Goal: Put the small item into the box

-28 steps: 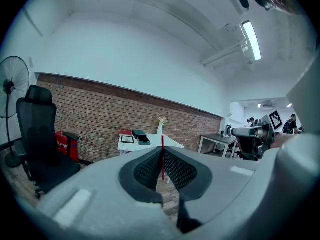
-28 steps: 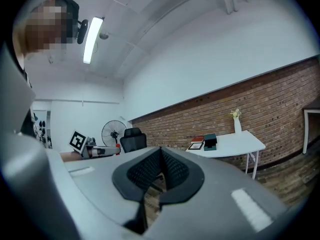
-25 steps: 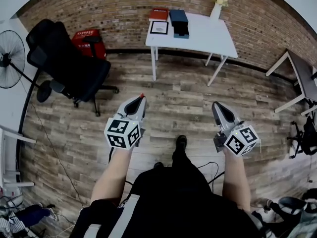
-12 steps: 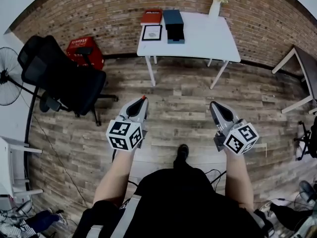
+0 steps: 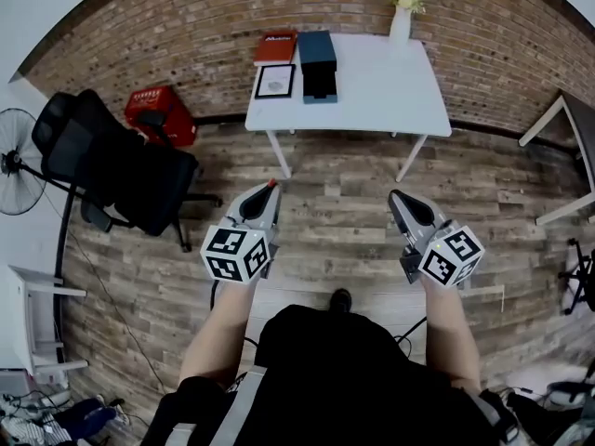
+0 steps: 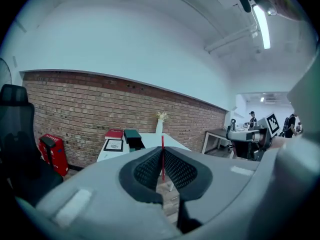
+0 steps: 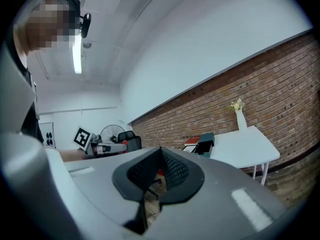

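My left gripper [image 5: 270, 188] is held over the wood floor, shut on a thin small red item [image 5: 271, 183] that sticks out at its tip. In the left gripper view the red item [image 6: 162, 156] stands as a narrow strip between the closed jaws of that gripper [image 6: 162, 149]. My right gripper [image 5: 398, 197] hangs beside it at the same height, jaws together and empty [image 7: 160, 149]. A dark teal box [image 5: 318, 52] sits on the white table [image 5: 381, 82] ahead, far from both grippers.
On the table also lie a red book [image 5: 276, 46], a framed picture [image 5: 275, 82] and a vase of flowers [image 5: 401, 17]. A black office chair [image 5: 121, 165], a red crate [image 5: 160, 114] and a fan [image 5: 14, 161] stand at the left. Another table [image 5: 567, 124] is at the right.
The table has drawn nearer and more to the middle of the head view as the person walks toward it. Both grippers keep their pose and stay shut.
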The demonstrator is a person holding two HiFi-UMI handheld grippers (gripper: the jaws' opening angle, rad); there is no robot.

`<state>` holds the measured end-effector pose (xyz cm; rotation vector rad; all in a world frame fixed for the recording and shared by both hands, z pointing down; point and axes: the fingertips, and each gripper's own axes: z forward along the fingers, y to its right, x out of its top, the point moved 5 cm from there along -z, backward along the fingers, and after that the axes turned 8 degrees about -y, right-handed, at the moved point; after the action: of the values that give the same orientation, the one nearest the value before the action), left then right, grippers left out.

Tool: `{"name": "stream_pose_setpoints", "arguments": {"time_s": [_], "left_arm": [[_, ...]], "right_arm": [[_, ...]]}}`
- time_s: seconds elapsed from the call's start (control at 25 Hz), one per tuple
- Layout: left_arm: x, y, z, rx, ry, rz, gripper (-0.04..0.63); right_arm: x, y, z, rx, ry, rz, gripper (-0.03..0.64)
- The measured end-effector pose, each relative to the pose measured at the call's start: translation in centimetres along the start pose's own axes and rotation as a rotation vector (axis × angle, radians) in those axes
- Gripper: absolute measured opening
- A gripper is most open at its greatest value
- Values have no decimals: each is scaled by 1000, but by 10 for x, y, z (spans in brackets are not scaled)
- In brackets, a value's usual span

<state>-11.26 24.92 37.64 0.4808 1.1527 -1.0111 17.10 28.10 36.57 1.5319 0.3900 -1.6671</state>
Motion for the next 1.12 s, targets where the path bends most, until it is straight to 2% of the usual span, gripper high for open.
{"name": "stream_pose_setpoints", "arguments": {"time_s": [0.28,0.52,0.8,1.12], "left_arm": [[12,-4,31,-9,12,-21,17],[17,-26,64,-27,22,-28,17],[35,-85,135,-61,16,-45,17],[73,-174,212,-93,6,-58,17]], "right_arm": [[10,25,7,-3,-10,-2,2],[14,45,35,-23,-34,-8,2],[28,89,107,-62,-85,-13,2],[74,128,228,-64,-113,-10,2]]}}
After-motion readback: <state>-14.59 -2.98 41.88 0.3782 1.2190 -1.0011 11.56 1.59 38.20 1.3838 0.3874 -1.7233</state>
